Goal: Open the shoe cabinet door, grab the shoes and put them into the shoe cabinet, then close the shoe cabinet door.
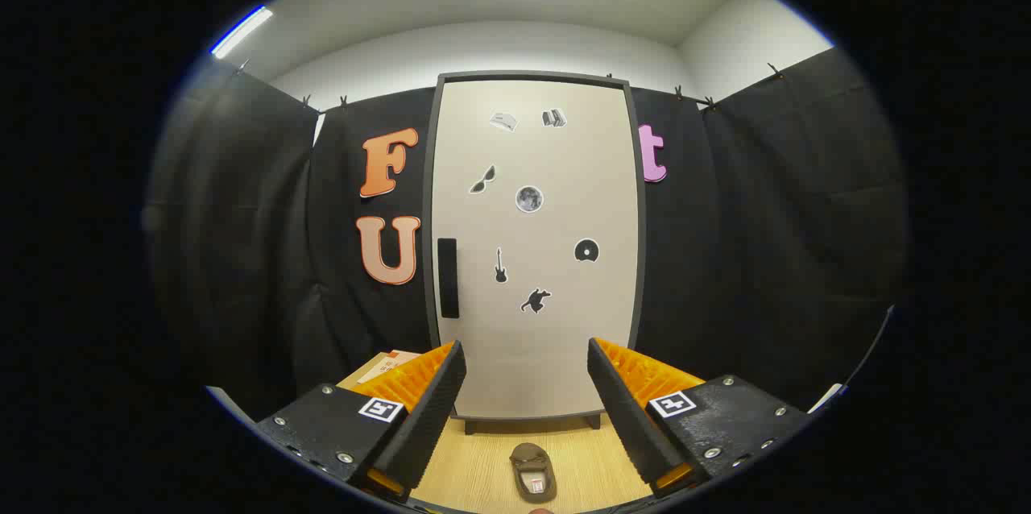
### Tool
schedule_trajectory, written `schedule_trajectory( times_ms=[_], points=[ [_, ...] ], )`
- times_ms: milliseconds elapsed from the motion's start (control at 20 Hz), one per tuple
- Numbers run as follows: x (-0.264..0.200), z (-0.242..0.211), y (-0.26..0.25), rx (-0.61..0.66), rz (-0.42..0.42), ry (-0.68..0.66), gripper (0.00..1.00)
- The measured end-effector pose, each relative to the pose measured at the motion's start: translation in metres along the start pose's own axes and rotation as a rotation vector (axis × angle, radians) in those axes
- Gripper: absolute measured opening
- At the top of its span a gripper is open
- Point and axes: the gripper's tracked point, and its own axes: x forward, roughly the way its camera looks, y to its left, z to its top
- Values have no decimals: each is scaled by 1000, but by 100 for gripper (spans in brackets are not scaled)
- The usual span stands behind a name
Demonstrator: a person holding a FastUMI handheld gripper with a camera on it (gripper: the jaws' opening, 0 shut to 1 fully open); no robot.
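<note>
The shoe cabinet point(536, 248) stands upright ahead of me against the black cloth wall, its pale door shut and dotted with small stickers. A dark vertical handle point(448, 278) sits on the door's left side. A brown shoe point(533, 472) lies on the wooden floor in front of the cabinet, low between my fingers, toe pointing toward the cabinet. My gripper point(526, 369) is open, held back from the door, with nothing between its fingers.
A cardboard box point(385, 365) sits on the floor left of the cabinet, partly behind my left finger. Black cloth walls close in on both sides. The wooden floor point(483, 466) runs from the cabinet's feet toward me.
</note>
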Motion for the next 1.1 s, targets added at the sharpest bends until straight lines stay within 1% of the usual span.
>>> schedule_trajectory(
  times_ms=[850, 1100],
  points=[
    [3, -4, -1, 1, -10, -4, 95],
    [9, -7, -2, 8, 6, 4, 95]
  ],
)
